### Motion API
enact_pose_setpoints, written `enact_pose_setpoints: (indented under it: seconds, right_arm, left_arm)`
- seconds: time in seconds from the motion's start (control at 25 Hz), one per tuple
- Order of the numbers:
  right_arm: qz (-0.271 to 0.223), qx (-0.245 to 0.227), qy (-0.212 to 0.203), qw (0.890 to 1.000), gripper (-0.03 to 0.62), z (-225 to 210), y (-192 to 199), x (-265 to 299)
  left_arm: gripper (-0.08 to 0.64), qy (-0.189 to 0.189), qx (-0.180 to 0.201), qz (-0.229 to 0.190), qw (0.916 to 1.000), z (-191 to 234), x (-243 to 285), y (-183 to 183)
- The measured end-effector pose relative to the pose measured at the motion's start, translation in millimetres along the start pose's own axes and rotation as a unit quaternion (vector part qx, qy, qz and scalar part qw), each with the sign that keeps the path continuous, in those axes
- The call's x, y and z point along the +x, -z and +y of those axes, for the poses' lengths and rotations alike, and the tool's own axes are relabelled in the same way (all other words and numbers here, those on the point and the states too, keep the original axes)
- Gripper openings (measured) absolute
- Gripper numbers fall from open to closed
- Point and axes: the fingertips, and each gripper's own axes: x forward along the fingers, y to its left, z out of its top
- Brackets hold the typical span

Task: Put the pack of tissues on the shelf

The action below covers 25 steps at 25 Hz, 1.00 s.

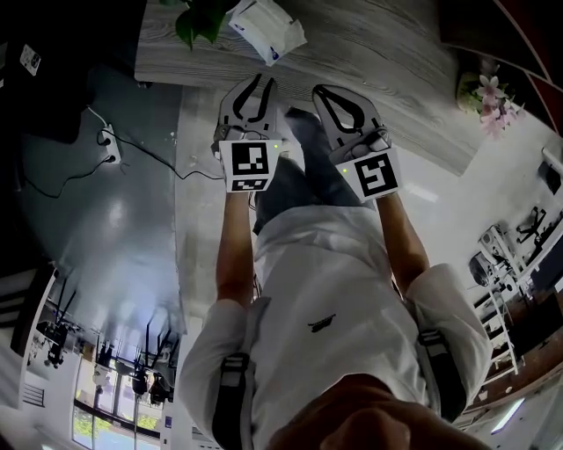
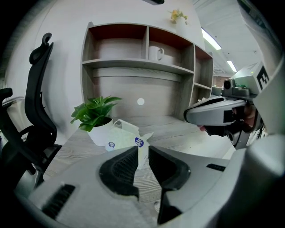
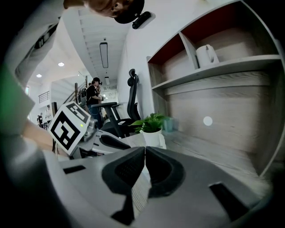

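The pack of tissues [image 1: 266, 26], white plastic with blue round marks, lies on the grey wood desk [image 1: 369, 53] beside a potted plant [image 1: 201, 19]. My left gripper [image 1: 256, 81] hovers just short of the pack, jaws a narrow gap apart and empty. In the left gripper view the pack [image 2: 126, 133] shows beyond the gripper [image 2: 143, 149], apart from it. My right gripper [image 1: 322, 91] hangs beside it over the desk edge, its tips together on nothing [image 3: 144, 149]. The shelf [image 2: 138, 64] rises at the back of the desk, its lower board bare.
A white mug [image 2: 156, 53] stands in an upper shelf compartment, and flowers [image 2: 178, 15] sit on top. A black office chair [image 2: 38, 93] stands left of the desk. The plant [image 2: 95, 113] is in a white pot right behind the pack. A cable and socket strip [image 1: 110, 145] lie on the floor.
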Motion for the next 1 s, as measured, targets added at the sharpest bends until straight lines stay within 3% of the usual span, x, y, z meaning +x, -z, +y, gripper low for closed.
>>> enact_pose_setpoints:
  seconds: [0.84, 1.0]
  right_arm:
    - [0.015, 0.017, -0.010, 1.000, 0.026, -22.5, 23.3, 12.1]
    - [0.014, 0.013, -0.013, 1.000, 0.026, -24.7, 22.4, 14.3]
  left_arm:
    - [0.088, -0.020, -0.012, 0.037, 0.9990, 8.3, 52.1, 36.4]
    - [0.050, -0.024, -0.009, 0.040, 0.9989, 11.1, 54.7, 34.6]
